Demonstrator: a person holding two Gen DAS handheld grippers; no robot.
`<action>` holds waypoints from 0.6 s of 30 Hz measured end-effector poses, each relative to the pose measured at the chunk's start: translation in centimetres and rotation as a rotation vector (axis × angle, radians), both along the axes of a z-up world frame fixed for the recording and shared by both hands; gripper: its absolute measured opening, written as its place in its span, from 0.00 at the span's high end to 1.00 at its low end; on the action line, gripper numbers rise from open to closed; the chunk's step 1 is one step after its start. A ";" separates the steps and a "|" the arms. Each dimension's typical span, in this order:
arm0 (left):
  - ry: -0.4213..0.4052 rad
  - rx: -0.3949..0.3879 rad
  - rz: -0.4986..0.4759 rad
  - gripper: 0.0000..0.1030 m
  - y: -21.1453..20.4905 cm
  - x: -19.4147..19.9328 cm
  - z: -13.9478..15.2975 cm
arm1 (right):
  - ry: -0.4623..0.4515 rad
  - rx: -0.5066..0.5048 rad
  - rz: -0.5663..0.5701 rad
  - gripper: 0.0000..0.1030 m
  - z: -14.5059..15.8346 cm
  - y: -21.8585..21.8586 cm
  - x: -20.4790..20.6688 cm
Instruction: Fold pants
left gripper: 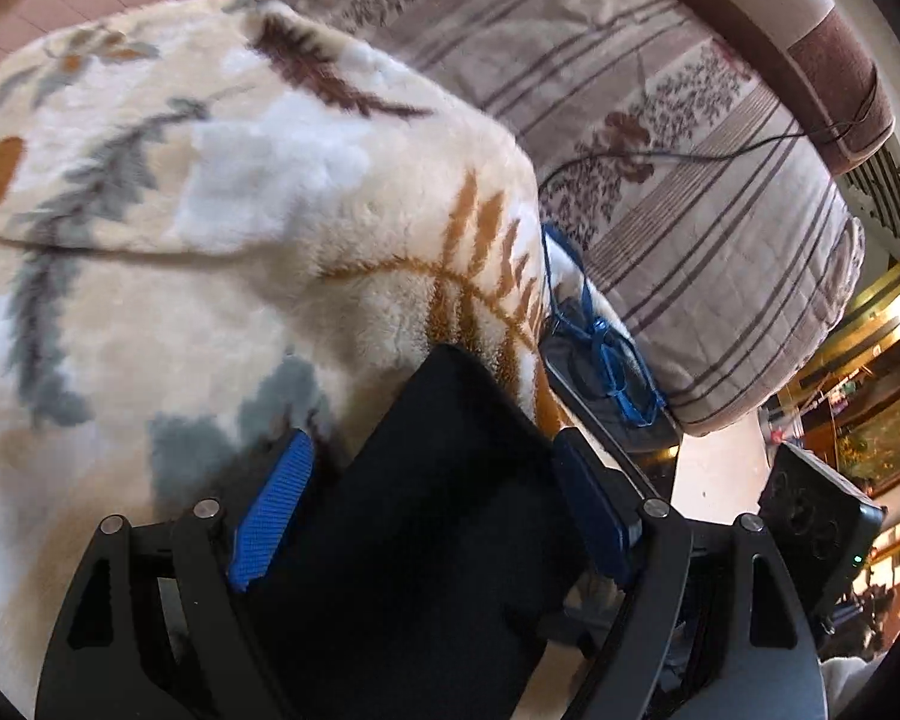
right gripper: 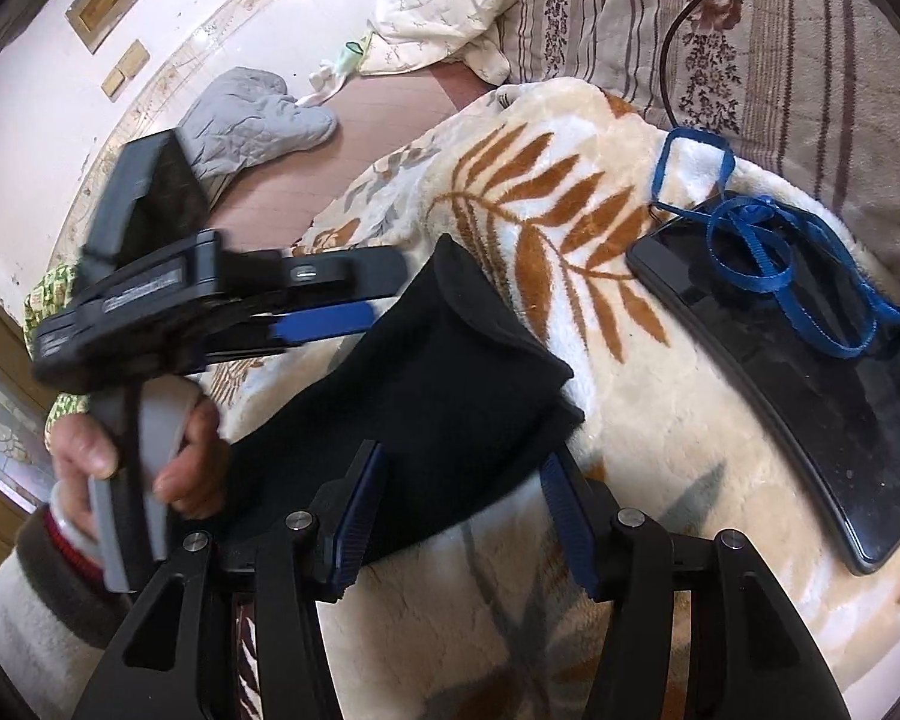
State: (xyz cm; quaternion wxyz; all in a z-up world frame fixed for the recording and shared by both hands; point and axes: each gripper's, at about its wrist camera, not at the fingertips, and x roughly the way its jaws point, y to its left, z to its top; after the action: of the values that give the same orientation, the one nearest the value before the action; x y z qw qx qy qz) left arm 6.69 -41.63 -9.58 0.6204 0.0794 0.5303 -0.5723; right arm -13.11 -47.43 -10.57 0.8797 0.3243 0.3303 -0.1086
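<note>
The black pants lie folded into a thick bundle on a cream fleece blanket with leaf prints. In the left wrist view the pants fill the space between my left gripper's blue pads, which stand wide apart on either side of the fabric. In the right wrist view my right gripper is open, its blue pads straddling the near edge of the bundle. The left gripper, held by a hand, shows from the side at the bundle's left end.
A black phone with a blue lanyard lies on the blanket to the right of the pants. A striped floral quilt and a black cable lie behind. A grey oven mitt lies on the floor.
</note>
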 end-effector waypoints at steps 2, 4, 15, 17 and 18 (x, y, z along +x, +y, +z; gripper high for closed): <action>0.030 -0.004 -0.014 0.21 -0.7 0.0 -0.8 | -0.018 0.023 -0.005 0.46 -0.2 -0.3 0.1; 0.029 -0.026 -0.005 0.42 -0.8 -0.1 -0.9 | -0.024 0.031 -0.010 0.51 -0.3 -0.7 0.2; 0.032 -0.125 -0.001 0.88 1.3 -0.4 2.3 | -0.101 -0.030 0.030 0.91 2.8 0.1 0.5; 0.012 -0.161 0.008 0.88 2.8 -0.5 4.5 | -0.125 -0.062 0.051 0.91 4.3 1.0 0.5; 0.003 -0.174 0.013 0.88 3.6 -0.5 5.6 | -0.140 -0.077 0.064 0.91 5.2 1.6 0.5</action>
State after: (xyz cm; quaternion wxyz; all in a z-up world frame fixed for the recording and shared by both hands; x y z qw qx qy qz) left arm 6.20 -38.03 -4.03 0.6279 0.0210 0.4798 -0.6124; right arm -12.61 -45.88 -5.36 0.9155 0.2866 0.2735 -0.0701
